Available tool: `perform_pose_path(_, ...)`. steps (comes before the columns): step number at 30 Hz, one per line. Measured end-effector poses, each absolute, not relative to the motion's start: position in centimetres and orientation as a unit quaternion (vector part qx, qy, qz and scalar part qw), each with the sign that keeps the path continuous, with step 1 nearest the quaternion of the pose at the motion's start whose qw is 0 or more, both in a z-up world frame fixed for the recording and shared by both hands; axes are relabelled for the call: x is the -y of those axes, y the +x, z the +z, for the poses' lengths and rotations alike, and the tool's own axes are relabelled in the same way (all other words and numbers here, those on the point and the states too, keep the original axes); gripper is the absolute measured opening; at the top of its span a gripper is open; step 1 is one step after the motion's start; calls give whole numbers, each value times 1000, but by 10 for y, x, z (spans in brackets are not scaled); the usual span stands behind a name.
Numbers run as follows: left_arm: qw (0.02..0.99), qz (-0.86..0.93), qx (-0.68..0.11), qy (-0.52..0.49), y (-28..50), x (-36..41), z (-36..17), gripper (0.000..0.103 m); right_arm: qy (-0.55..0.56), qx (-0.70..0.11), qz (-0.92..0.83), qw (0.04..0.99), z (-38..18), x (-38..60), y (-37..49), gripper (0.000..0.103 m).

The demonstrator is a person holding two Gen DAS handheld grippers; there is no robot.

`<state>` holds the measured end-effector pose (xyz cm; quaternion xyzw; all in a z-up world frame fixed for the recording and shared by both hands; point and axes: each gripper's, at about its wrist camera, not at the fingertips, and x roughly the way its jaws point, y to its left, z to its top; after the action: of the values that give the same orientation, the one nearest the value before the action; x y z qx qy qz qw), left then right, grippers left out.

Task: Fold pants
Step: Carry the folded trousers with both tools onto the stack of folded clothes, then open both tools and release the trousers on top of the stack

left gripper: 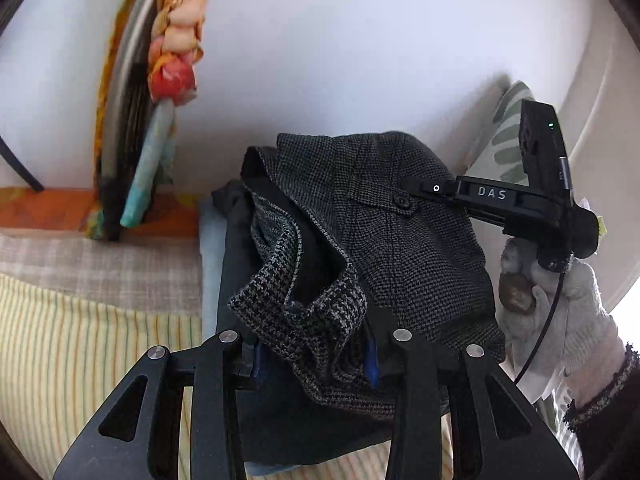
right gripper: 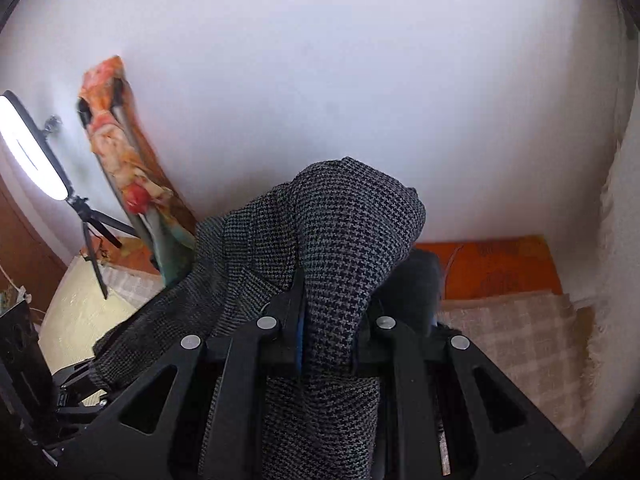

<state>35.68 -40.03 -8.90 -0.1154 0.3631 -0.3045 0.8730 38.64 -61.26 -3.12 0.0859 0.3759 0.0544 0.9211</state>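
Note:
The grey houndstooth pants (left gripper: 404, 248) are bunched up and lifted over a stack of folded clothes (left gripper: 224, 280). My left gripper (left gripper: 316, 356) is shut on a thick fold of the pants at their near edge. My right gripper (right gripper: 326, 344) is shut on another fold of the pants (right gripper: 344, 240), which drapes over its fingers. The right gripper also shows in the left wrist view (left gripper: 424, 190), at the pants' far right by the buttoned pocket, held by a gloved hand (left gripper: 560, 312).
A striped yellow sheet (left gripper: 80, 340) and a checked beige cloth (right gripper: 516, 344) cover the bed. A flowered board (left gripper: 164, 92) leans on the white wall. A ring light on a tripod (right gripper: 36, 152) stands at left. A leaf-print pillow (left gripper: 504, 136) lies at right.

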Motion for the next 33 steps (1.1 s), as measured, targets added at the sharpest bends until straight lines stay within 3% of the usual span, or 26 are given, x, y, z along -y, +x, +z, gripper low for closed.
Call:
perform_pose_path(3,869,-304,-374,-115,356,399,-90,43,95,-388,24,916,-42,620,390,30)
perform_pose_path(7,862,-299,-392,-115,354,393,-86,53,103,-390,-30,914,-44,628,388,61)
perform_pose_path(8,864,-294,-392,-114,354,389,-85,59,97,-387,-46,916,-42,628,386,64)
perform_pose_path(10,870,-282,-389,-113,354,381,-85,64,92,-383,-62,917,-38,627,382,65)
perform_pose_path(33,898,-266,-340,-87,283,282,-20,64,77,-342,-89,932,25,515,251,79)
